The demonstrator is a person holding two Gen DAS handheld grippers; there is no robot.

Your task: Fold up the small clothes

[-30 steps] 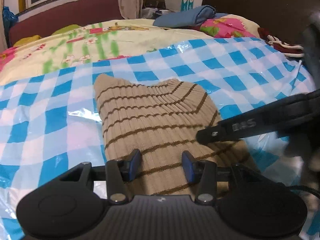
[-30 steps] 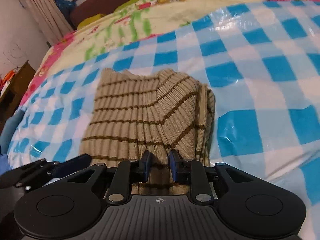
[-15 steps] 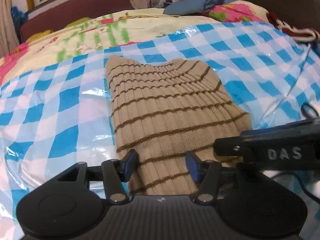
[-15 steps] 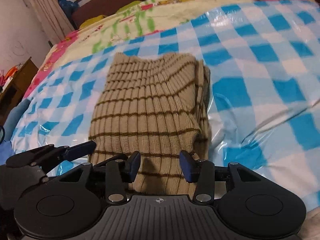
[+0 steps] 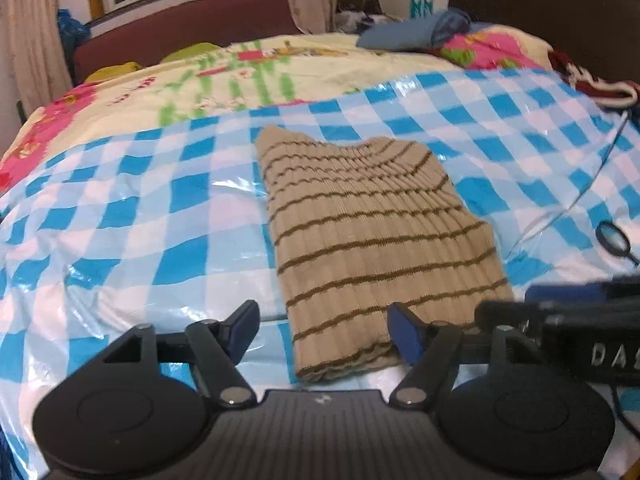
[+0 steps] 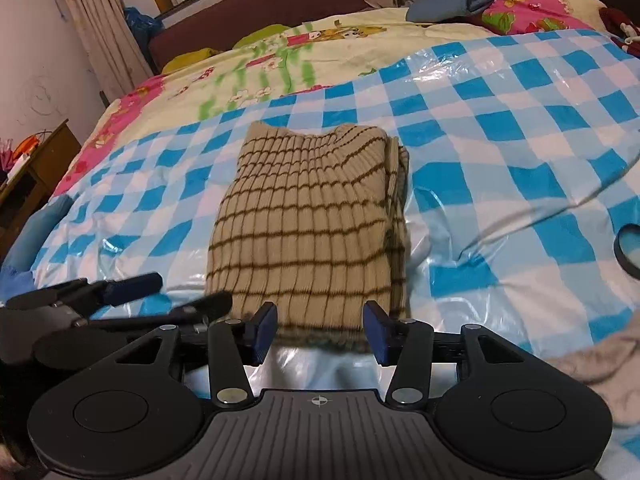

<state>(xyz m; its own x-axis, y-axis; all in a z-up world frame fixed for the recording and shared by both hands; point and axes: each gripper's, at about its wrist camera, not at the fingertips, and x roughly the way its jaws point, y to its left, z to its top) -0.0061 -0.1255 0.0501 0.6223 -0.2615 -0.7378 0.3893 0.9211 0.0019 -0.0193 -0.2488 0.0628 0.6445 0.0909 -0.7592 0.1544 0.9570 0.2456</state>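
- Lying folded on the blue-and-white checked plastic sheet (image 5: 120,216), the tan ribbed sweater (image 5: 376,240) w/ brown stripes is seen in the left wrist view, centre-right of frame, near edge toward the camera.
- Left gripper (image 5: 324,332): jaws have just been opening and are seen spread wide; the sweater's near edge is framed in the gap, off toward the right-hand finger, but nothing is gripped. Whether that finger touches the knit cannot be told.
- The right gripper (image 5: 560,312) is seen at the right edge of this view, blurred, just beside the sweater's near right corner.
- Beyond the sheet, a floral bedspread (image 5: 260,68) is seen, w/ a rolled blue cloth (image 5: 412,32) at the far end and a dark red and white garment (image 5: 592,88) at far right.
- A magnifying glass (image 5: 612,236) is seen on the sheet, right of the sweater, apart from it.
- Right wrist view: the sweater (image 6: 312,220) is seen straight ahead, stacked layers visible along its right side.
- Right gripper (image 6: 320,332): jaws have just been opening, now about half spread; the sweater's near hem is seen between and just beyond the tips, pads not pressing on it, nothing held.
- The left gripper (image 6: 160,296) is seen low at left, beside the sweater's near left corner.
- Grey fabric (image 6: 600,364) is seen at the lower right edge; what it is cannot be told.
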